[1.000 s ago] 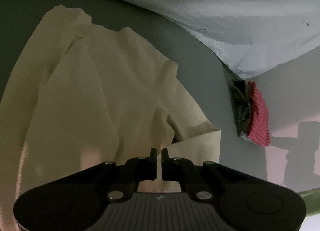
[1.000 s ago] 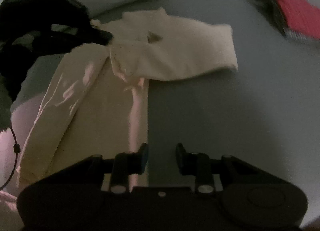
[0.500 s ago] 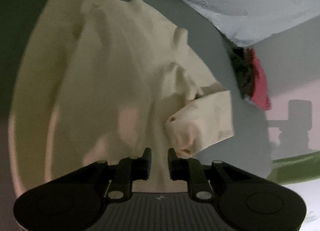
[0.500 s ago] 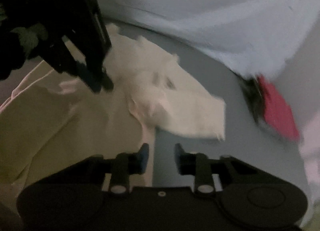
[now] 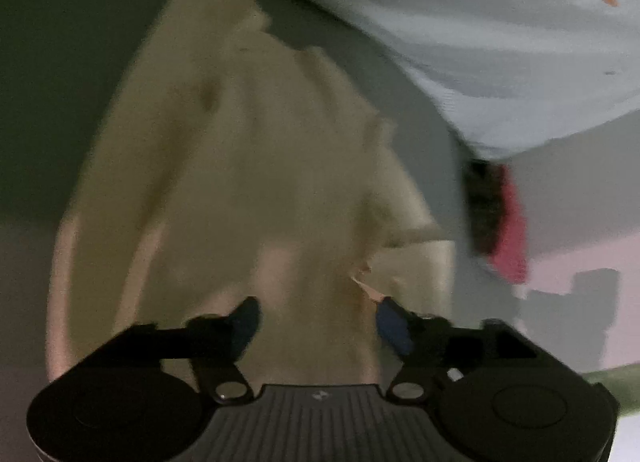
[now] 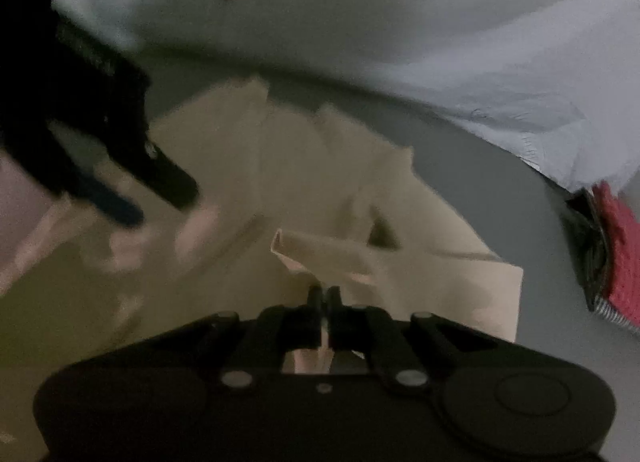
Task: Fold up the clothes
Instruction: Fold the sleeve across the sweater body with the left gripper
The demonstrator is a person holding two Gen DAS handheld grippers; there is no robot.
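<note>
With the left gripper [image 5: 316, 322] opening wide above the cream shirt [image 5: 248, 189], the right gripper [image 6: 323, 296], pinched on its sleeve [image 6: 320, 250], should carry that 1 layer across flat, unbunched.

Two wrist fisheyes, angled down, close over the same cream garment [image 5: 260, 181]

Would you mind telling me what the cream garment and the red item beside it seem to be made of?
The cream garment looks like soft matte woven or knit cloth, probably cotton: it creases and holds floppy folds without shine. The red item appears to be a chunkier knit, judging by its ribbed, bumpy texture, though blur leaves this open.
</note>
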